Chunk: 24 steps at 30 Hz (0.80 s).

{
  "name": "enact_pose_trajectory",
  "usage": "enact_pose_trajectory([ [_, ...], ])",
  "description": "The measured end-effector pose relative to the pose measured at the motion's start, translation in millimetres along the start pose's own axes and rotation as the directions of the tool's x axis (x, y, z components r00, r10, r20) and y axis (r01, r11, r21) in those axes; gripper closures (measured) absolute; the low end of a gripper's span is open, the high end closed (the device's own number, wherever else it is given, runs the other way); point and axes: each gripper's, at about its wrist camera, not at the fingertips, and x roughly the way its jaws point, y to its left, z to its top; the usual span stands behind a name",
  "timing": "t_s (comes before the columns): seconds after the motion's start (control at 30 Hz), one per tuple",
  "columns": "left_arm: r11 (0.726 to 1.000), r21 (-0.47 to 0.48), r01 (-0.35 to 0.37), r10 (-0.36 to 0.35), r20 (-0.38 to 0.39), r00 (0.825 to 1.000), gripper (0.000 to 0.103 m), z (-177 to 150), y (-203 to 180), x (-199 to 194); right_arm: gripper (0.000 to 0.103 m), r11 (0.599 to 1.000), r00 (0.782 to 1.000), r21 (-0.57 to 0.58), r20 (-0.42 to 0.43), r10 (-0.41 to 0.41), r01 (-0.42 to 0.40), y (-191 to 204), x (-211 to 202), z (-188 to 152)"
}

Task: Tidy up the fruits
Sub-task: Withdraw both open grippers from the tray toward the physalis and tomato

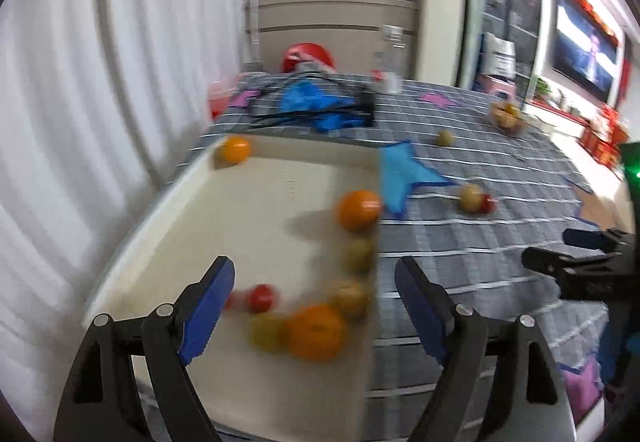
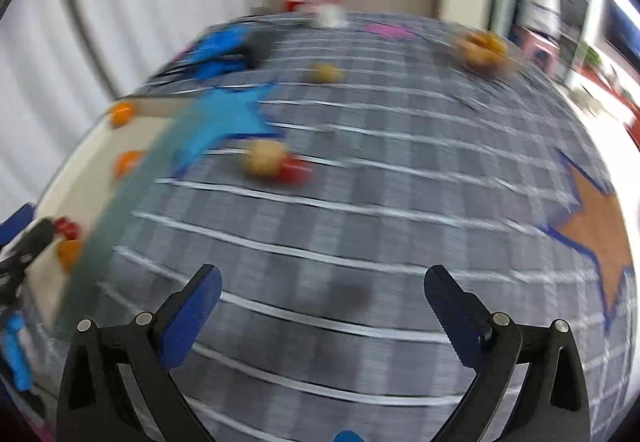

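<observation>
Left gripper (image 1: 316,282) angled down over the near right part of a cream tray (image 1: 168,242), jaws spread wide, nothing between them. Right gripper (image 2: 322,296) tilted steeply down over the checked cloth (image 2: 360,202) of the tabletop, jaws at full spread, empty; only a dark shadow below.

Inside the tray, nearest the left gripper: a large orange (image 1: 316,332) touching a yellow-green fruit (image 1: 266,330), with a small red fruit (image 1: 261,297) just beside. Along the tray's right wall, going away: a yellowish fruit (image 1: 352,296), a greenish fruit (image 1: 359,254), then a second orange (image 1: 357,209). In the far left corner, a third orange (image 1: 235,149), well apart from the rest.

On the cloth right of the tray, a blue star (image 1: 404,174), and past it a pale fruit (image 1: 471,197) touching a red one (image 1: 487,203). Farther off, a lone small fruit (image 1: 444,138), then a bowl of fruit (image 1: 508,116) near the far right edge. At the far end, crumpled blue cloth (image 1: 312,102). An orange star (image 2: 600,226) at right in the right wrist view. Heavy motion blur there; finer detail cannot be told.
</observation>
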Motion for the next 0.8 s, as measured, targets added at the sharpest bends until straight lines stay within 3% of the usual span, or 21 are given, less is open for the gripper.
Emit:
enact_pose_trajectory([
  [0.1, 0.996, 0.037, 0.086, -0.084, -0.035, 0.996, 0.018, 8, -28, 4, 0.001, 0.994, 0.997, 0.075, 0.007, -0.08, 0.08, -46, -2, -10],
  [0.17, 0.989, 0.07, 0.128, -0.123, -0.063, 0.99, 0.018, 14, -51, 10, 0.0, 0.987, 0.996, 0.135, 0.004, -0.085, 0.084, -74, -1, -18],
  [0.3, 0.983, 0.122, 0.14, -0.126, -0.118, 0.985, 0.018, 28, -95, 35, 0.0, 0.981, 0.994, 0.18, 0.073, -0.083, 0.069, -92, -8, -29],
  [0.4, 0.983, 0.101, 0.154, -0.133, -0.185, 0.974, 0.018, 43, -116, 65, 0.0, 0.98, 0.994, 0.188, 0.078, -0.076, 0.06, -93, -9, -31],
  [0.67, 0.995, 0.033, 0.093, -0.083, -0.224, 0.971, 0.018, 73, -144, 125, 0.0, 0.98, 0.994, 0.19, 0.081, -0.068, 0.052, -94, -8, -30],
  [0.8, 0.999, -0.024, 0.022, -0.027, -0.228, 0.973, 0.018, 85, -141, 152, 0.0, 0.979, 0.994, 0.199, 0.089, -0.056, 0.038, -96, -9, -33],
])
